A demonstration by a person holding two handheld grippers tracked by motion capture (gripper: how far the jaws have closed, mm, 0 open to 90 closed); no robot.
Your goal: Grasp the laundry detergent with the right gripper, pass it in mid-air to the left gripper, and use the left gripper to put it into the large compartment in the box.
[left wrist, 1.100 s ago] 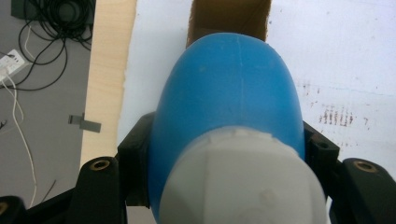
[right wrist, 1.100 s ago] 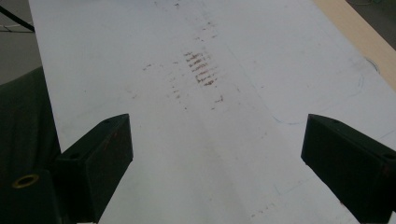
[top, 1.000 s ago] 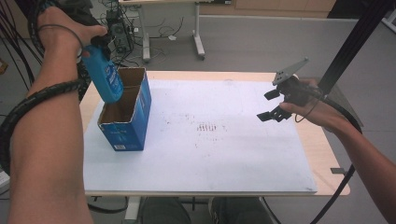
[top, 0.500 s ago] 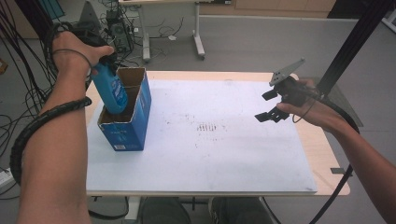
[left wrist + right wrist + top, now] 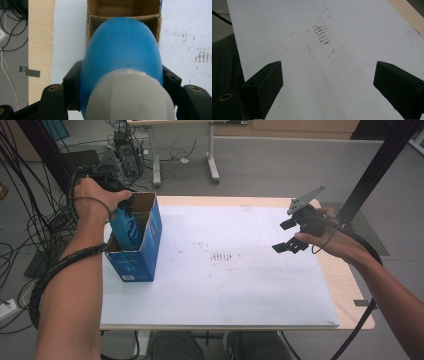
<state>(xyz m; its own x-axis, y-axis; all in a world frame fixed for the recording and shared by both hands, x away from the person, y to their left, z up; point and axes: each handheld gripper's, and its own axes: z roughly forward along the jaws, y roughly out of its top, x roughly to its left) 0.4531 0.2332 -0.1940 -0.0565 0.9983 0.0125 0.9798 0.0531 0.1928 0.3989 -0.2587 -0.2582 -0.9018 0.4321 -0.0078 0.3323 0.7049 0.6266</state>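
Observation:
A blue bottle with a white cap hangs bottom-down, its lower part inside an open blue cardboard box at the table's left. My left gripper is shut on the bottle's upper body, one black jaw on each side. In the left gripper view the bottle covers most of the box's brown inside. Over the right side of the white sheet, my right gripper hovers open. Nothing but the sheet lies between its jaws in the right gripper view.
Brown smudges mark the middle of the sheet. The bare wooden table edge shows at the right. Cables lie on the floor to the left, another desk's legs stand behind, and a black post rises at the far right.
My left hand has come down with the bottle, sinking its lower part into the box. The right gripper has stayed in place, still open.

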